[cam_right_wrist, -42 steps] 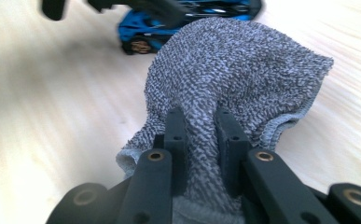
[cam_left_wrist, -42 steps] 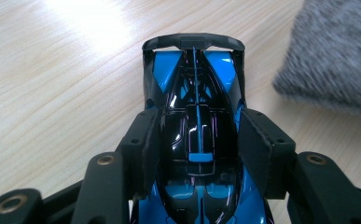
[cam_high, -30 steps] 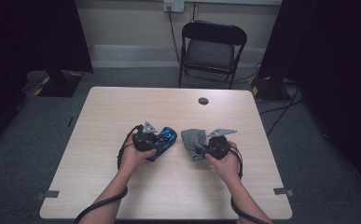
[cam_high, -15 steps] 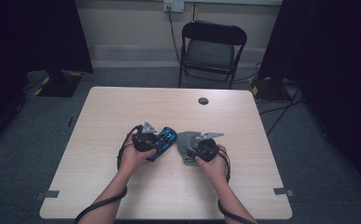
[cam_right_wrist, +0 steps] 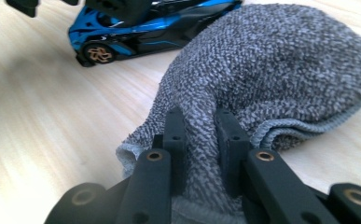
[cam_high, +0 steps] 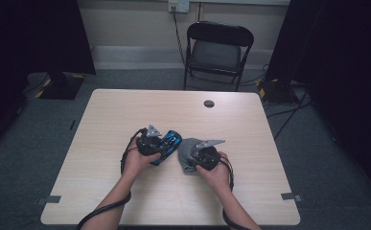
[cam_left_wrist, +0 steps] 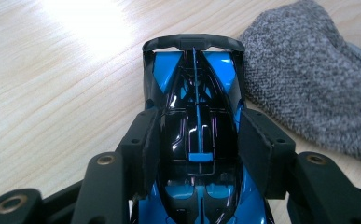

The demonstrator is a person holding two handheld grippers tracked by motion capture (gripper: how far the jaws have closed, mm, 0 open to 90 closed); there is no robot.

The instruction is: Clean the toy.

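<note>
A blue and black toy car (cam_left_wrist: 194,107) stands on the wooden table (cam_high: 125,115), and my left gripper (cam_left_wrist: 197,140) is shut on its body, one pad on each side. In the high view the toy car (cam_high: 170,143) sits just left of a grey cloth (cam_high: 187,149). My right gripper (cam_right_wrist: 200,135) is shut on a pinched fold of the grey cloth (cam_right_wrist: 281,65), which lies bunched on the table beside the car (cam_right_wrist: 141,28). From above, the right gripper (cam_high: 203,154) rests over the cloth, close to the left gripper (cam_high: 150,140).
A small black round cap (cam_high: 209,103) sits in the table's far middle. A black folding chair (cam_high: 217,50) stands beyond the far edge. Cables trail from both grippers toward the near edge.
My right gripper has moved left and down with the cloth, bringing it up against the car. The left gripper and the car have kept still.
</note>
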